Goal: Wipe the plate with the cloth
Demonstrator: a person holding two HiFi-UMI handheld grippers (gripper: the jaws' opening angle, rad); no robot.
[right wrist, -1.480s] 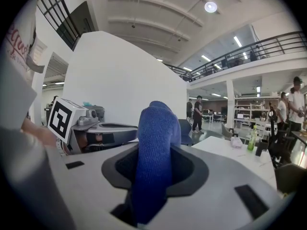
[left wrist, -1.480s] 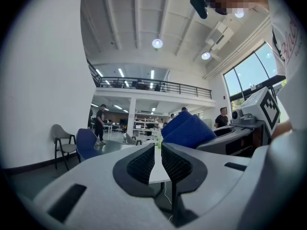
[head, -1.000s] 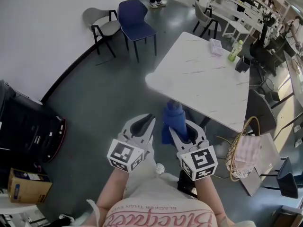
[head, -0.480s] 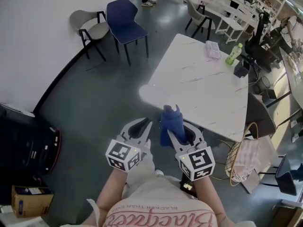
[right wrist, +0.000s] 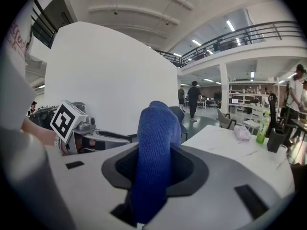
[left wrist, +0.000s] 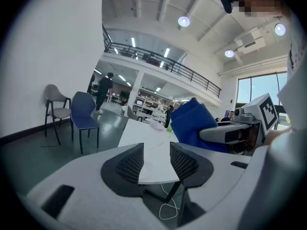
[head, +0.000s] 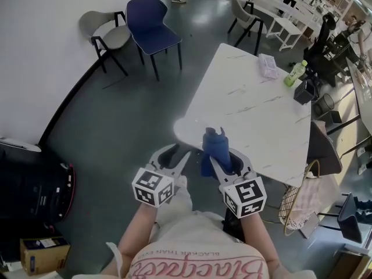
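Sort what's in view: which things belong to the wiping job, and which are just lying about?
Job: cloth, gripped in right tool; left tool, empty, jaws opening; table. No plate shows.
Lying about: bottle, bag, chairs, basket, box.

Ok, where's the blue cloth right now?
The blue cloth is clamped upright in the right gripper, low and centre in the head view, by the near corner of the white table.
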